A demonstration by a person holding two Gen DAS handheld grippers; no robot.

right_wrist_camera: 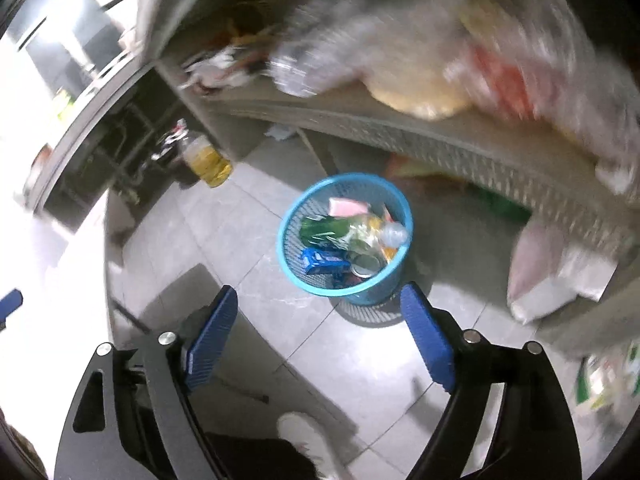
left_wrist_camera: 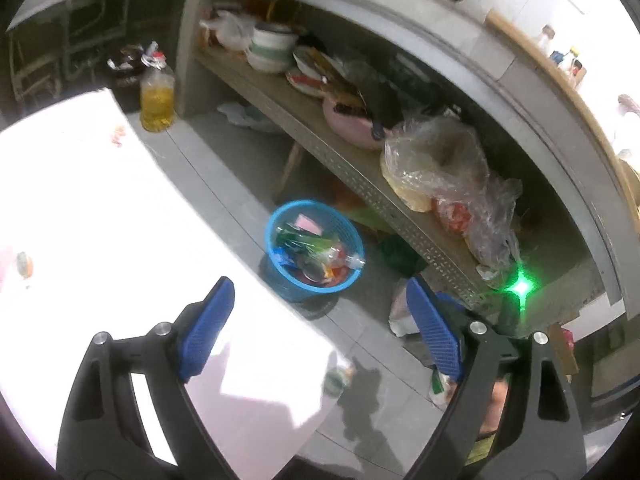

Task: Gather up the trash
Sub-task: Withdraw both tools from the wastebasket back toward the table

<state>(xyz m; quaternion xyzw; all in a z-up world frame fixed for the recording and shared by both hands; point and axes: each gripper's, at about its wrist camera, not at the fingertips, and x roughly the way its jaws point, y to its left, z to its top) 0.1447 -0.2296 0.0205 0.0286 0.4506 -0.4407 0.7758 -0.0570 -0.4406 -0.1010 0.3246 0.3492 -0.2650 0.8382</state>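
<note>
Blue plastic basket (right_wrist_camera: 347, 236) stands on the grey floor (right_wrist_camera: 224, 248), just beside the shelf's (left_wrist_camera: 360, 168) front edge. It is full of wrappers, a clear bottle and a green bag. This trash looks light, soft and crinkly, so pinching a loose edge seems best. A white packet (left_wrist_camera: 402, 312) lies on the floor near the shelf. Left tongs (left_wrist_camera: 320, 320) and right tongs (right_wrist_camera: 316, 328) both stand wide open, holding nothing.

Oil bottle (left_wrist_camera: 157, 98) on grey floor (right_wrist_camera: 320, 360); bowls (left_wrist_camera: 270, 50), apparently food bags (left_wrist_camera: 436, 160) along shelf (left_wrist_camera: 360, 184).
</note>
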